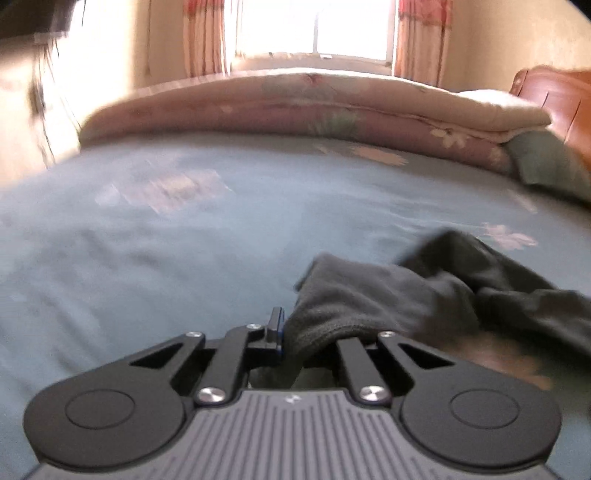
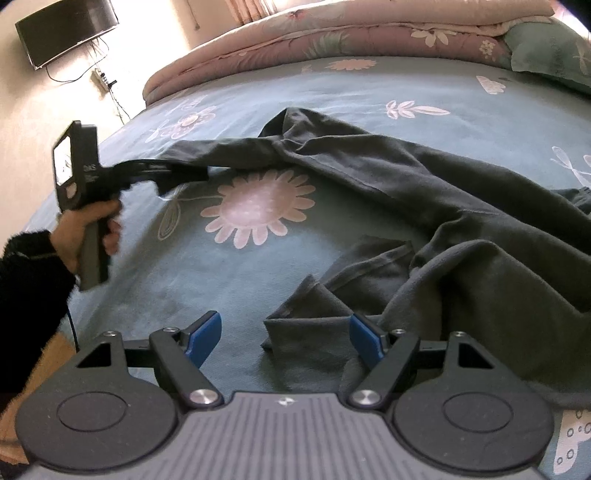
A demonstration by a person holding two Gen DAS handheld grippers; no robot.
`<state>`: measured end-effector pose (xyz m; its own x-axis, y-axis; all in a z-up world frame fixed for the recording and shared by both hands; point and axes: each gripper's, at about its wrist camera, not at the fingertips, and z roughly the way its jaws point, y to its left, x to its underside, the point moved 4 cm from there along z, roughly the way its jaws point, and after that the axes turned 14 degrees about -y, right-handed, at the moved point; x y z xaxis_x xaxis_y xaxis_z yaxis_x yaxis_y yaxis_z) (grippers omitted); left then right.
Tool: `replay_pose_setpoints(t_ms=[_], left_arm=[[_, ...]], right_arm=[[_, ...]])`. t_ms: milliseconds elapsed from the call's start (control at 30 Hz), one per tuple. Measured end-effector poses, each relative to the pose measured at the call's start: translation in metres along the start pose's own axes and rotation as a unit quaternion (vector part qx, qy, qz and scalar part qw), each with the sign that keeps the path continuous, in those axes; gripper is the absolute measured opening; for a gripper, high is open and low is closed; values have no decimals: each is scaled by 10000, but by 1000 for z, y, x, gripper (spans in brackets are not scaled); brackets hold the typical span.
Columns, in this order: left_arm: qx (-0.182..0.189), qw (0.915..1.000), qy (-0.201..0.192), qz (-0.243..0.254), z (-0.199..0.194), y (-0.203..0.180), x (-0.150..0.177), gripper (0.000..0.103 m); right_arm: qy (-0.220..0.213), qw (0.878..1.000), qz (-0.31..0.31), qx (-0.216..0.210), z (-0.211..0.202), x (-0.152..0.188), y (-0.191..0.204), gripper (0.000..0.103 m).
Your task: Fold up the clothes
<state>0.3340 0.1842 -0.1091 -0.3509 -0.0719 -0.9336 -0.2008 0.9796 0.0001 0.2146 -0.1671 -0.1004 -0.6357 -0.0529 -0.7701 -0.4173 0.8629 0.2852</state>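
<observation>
A dark grey long-sleeved garment [image 2: 406, 177] lies crumpled on the blue flowered bed sheet [image 2: 258, 110]. One sleeve stretches out to the left. In the right wrist view a person's hand [image 2: 85, 229] holds my left gripper [image 2: 199, 171], shut on that sleeve's end. In the left wrist view the left gripper [image 1: 284, 332] has grey cloth [image 1: 369, 299] bunched between and over its fingers. My right gripper [image 2: 286, 334] stands open low over the sheet. A folded corner of the garment [image 2: 310, 332] lies between its blue pads [image 2: 364, 334], and they are not pressing on it.
A folded pink flowered quilt [image 2: 295, 40] runs along the far side of the bed, with a green pillow [image 2: 546, 48] at its right end. A wooden headboard [image 1: 554, 99] stands at the far right. A dark screen [image 2: 66, 33] hangs on the left wall.
</observation>
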Motion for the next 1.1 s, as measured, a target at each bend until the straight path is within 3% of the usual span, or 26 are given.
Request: replay_pose_setpoints(t_ms=[267, 467, 567, 700, 800, 933, 967, 1033, 1100], left_arm=[[-1035, 9897, -209, 968, 30, 63, -54, 5], [-1256, 9827, -400, 1303, 53, 81, -83, 6], [-1210, 9786, -590, 1554, 55, 79, -87, 11], [-1242, 9757, -256, 1786, 62, 87, -70, 15], [-1490, 9714, 188, 1841, 70, 108, -52, 18], [-2359, 9473, 552, 2094, 73, 142, -39, 18], [-2424, 9476, 589, 1997, 70, 149, -40, 18], [-2198, 9644, 782, 1247, 65, 159, -41, 19], [-1669, 9810, 952, 258, 56, 160, -40, 26]], right_arm=[[20, 10000, -8, 43, 3, -1, -1, 81], [56, 9999, -58, 104, 6, -4, 0, 81], [69, 9999, -87, 117, 8, -4, 2, 81], [95, 9998, -103, 123, 10, -5, 1, 81], [116, 9998, -121, 103, 11, -5, 1, 81], [126, 9998, -160, 63, 12, -7, 3, 81], [125, 9998, -163, 50, 13, -7, 4, 81], [124, 9998, -164, 23, 14, -7, 5, 81], [126, 9998, -160, -8, 15, -7, 7, 81]])
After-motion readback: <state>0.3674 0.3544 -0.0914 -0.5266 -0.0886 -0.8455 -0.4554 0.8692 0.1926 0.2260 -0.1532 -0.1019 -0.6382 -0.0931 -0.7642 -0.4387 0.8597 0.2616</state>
